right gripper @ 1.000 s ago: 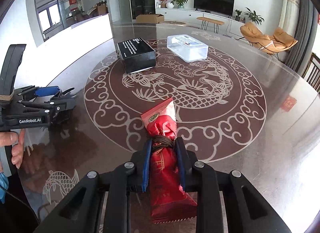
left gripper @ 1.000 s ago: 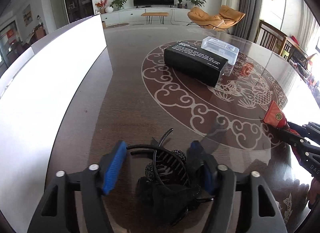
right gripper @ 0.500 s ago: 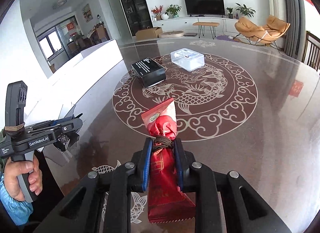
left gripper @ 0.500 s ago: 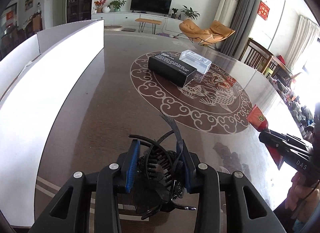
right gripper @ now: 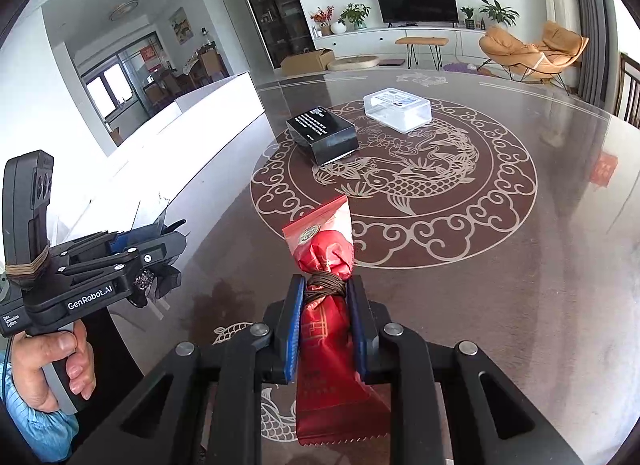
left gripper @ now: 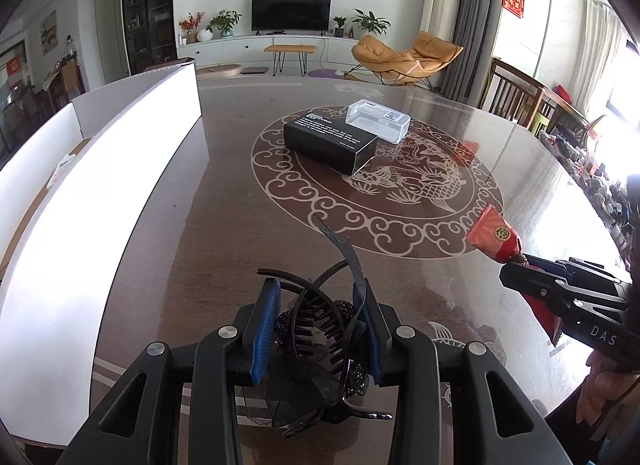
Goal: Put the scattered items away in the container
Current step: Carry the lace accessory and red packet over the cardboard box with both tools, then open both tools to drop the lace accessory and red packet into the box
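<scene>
My left gripper [left gripper: 318, 297] is shut on a black hair clip [left gripper: 320, 329] with comb teeth and a dark bow, held above the table. It shows in the right wrist view [right gripper: 160, 253] at the left. My right gripper [right gripper: 326, 293] is shut on a red snack packet [right gripper: 326, 249] tied with brown cord, also lifted; it shows in the left wrist view [left gripper: 496, 237] at the right. A white open box [left gripper: 100, 169] stands along the table's left side. A black box [left gripper: 330, 141] and a clear plastic case [left gripper: 378, 121] lie on the table's round pattern.
The dark glossy table [left gripper: 224, 225] has a round fish-and-cloud pattern. Wooden chairs [left gripper: 516, 97] stand at the far right edge. A living room with a TV and an orange lounge chair lies beyond the table.
Both grippers have risen higher above the table with their items. The left gripper closed on the hair clip and lifted it. The right gripper has stayed shut on the red packet.
</scene>
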